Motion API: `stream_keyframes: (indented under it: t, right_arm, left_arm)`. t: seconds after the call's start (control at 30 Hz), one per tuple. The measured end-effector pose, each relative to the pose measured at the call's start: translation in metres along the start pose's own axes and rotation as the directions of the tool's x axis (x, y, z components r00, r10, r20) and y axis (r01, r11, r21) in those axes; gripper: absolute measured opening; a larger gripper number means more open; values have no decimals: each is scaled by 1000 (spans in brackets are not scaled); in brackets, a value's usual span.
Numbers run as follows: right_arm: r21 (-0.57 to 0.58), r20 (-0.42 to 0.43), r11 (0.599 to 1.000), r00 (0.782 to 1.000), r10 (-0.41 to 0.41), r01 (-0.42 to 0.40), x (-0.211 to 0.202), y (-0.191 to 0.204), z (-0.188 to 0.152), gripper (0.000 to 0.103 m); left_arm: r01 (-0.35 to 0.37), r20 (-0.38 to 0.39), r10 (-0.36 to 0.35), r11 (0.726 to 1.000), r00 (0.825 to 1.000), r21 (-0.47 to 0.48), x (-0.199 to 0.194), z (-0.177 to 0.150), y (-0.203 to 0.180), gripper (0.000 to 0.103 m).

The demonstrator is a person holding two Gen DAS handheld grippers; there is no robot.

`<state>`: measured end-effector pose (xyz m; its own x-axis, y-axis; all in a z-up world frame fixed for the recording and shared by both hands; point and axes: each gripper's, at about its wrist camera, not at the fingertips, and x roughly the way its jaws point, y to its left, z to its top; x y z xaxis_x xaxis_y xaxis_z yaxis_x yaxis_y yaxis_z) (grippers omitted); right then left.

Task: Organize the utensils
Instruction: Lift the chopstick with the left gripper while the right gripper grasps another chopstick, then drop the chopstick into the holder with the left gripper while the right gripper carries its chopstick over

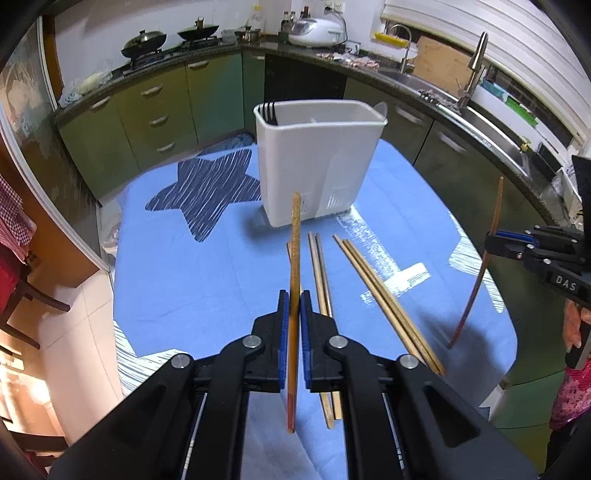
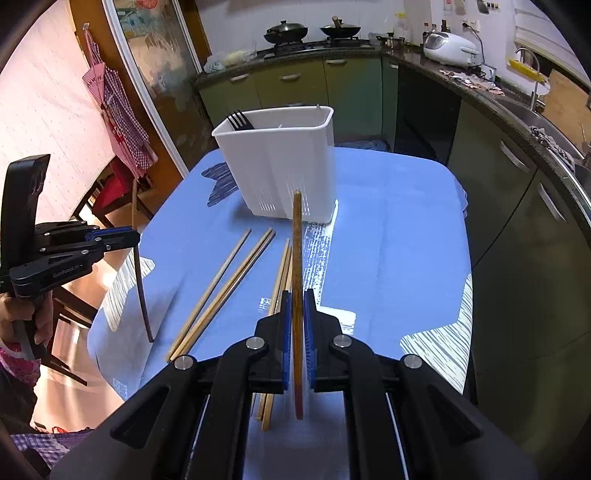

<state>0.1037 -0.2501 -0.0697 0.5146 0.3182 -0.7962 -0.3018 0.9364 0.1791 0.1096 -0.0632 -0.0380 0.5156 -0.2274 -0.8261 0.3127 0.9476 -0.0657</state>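
My left tongs [image 1: 294,299] and right tongs [image 2: 297,299] each clamped one chopstick [image 1: 294,258] above the desk [image 1: 221,280]. Five loose chopsticks [image 1: 384,299] lay below; the white caddy [image 1: 317,158] stood beyond, unobstructed, holding one black fork [image 2: 238,120].

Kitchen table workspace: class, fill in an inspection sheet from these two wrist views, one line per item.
Surface: blue star-patterned tablecloth.
Job's things: white utensil holder holding a black fork; five loose chopsticks lying on the cloth.
Clutter: nothing seen.
Grippers: left gripper shut on one chopstick; right gripper shut on another chopstick, both lifted.
Cables: rice cooker cord only.
Surroundings: green cabinets, woks, sink.
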Motion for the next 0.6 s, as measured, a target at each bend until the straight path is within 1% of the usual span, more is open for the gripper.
stream_keyframes:
  t: [0.17, 0.33, 0.5, 0.6]
  right_arm:
    - [2, 27, 1000, 1000, 7, -7, -15, -4, 0, 7]
    - [-3, 66, 1000, 998, 16, -16, -30, -4, 8, 7]
    - [-8, 113, 1000, 993, 17, -16, -47, -3, 25, 7]
    - [-18, 134, 1000, 991, 15, -13, -56, -1, 35, 7]
  left_arm:
    - [9, 28, -9, 1000, 1000, 12, -14, 5, -4, 6]
    - [24, 44, -25, 1000, 999, 19, -20, 14, -9, 6]
    - [42, 70, -44, 999, 997, 23, -28, 36, -13, 6]
    - [42, 108, -45, 999, 993, 34, -40, 57, -17, 6]
